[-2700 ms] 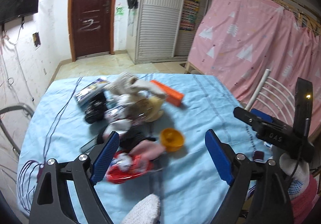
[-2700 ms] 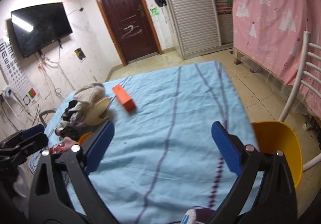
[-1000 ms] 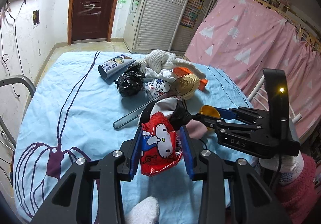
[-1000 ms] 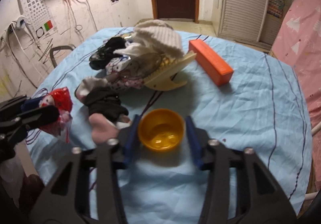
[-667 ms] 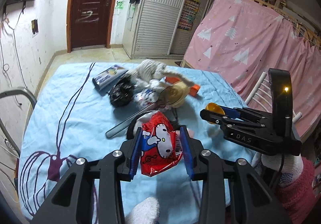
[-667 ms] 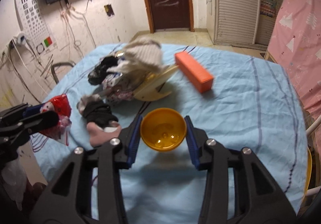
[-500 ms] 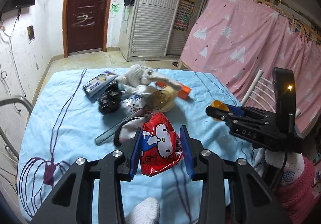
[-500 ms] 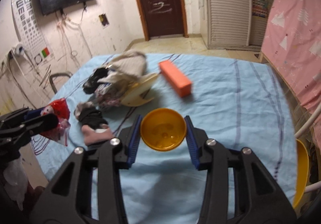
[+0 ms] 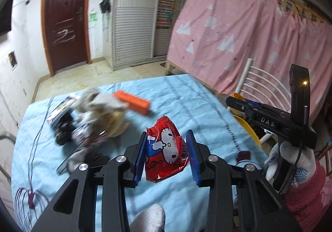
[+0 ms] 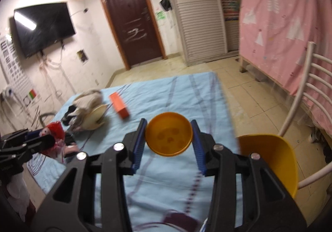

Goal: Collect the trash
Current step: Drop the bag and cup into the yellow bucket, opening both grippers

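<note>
My left gripper (image 9: 166,149) is shut on a red Hello Kitty snack wrapper (image 9: 166,149) and holds it above the blue tablecloth (image 9: 186,103). My right gripper (image 10: 168,136) is shut on a small orange plastic cup (image 10: 168,134), held above the table's right part. The right gripper also shows in the left wrist view (image 9: 234,101), and the left gripper with the wrapper (image 10: 55,131) shows at the left of the right wrist view.
A pile of clothes, a black bag and a beige fan (image 9: 91,115) lies at the table's left. An orange box (image 9: 132,101) lies behind it. A yellow chair (image 10: 267,157) with a white back stands right of the table. A pink curtain (image 9: 249,34) hangs beyond.
Both grippers closed on their items, lifted them off the table and swung to the right. The pile now lies further left in both views.
</note>
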A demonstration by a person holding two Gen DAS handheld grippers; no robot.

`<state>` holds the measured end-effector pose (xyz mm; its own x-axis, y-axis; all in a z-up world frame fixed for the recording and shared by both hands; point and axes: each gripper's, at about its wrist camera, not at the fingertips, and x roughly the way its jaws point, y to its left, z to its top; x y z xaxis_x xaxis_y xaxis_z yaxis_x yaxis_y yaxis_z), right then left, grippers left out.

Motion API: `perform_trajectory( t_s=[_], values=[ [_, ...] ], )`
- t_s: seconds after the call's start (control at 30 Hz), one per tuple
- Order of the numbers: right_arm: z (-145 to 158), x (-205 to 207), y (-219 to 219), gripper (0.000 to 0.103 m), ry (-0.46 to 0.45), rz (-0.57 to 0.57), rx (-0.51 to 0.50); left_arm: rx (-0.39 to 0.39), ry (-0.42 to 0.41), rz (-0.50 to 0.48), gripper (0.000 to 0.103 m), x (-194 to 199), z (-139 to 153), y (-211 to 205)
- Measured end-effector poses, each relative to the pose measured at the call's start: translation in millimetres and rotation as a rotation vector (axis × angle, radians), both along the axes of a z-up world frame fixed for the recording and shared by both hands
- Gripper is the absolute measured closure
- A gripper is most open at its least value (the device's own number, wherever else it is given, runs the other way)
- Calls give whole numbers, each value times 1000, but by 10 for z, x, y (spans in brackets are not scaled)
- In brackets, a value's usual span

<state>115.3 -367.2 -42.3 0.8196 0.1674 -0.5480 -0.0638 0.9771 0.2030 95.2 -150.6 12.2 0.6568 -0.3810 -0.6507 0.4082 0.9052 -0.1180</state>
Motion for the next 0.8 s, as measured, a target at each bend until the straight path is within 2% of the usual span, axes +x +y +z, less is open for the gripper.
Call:
perform_trajectory(
  t_s=[0.3,0.6,0.63,0.7,0.8],
  values=[
    [-29,-202,-785,62,-29,-149,40,15,-24,-136,75,94,61,-881],
    [-223,-251,-1385,62,-11,-261,86,31,-61,-231,75,176,123,-1757],
    [-254,-252,-1435,60,-8,-272,98,32,-63,-241,75,188,126,-1864],
    [-309,-261,-1527,40,-9,-294,126,29,-61,-252,75,220,124,-1996],
    [-319,-282,-1641,36,-16,-322,147,18,-45,-267,75,289,69,-2195]
  ],
)
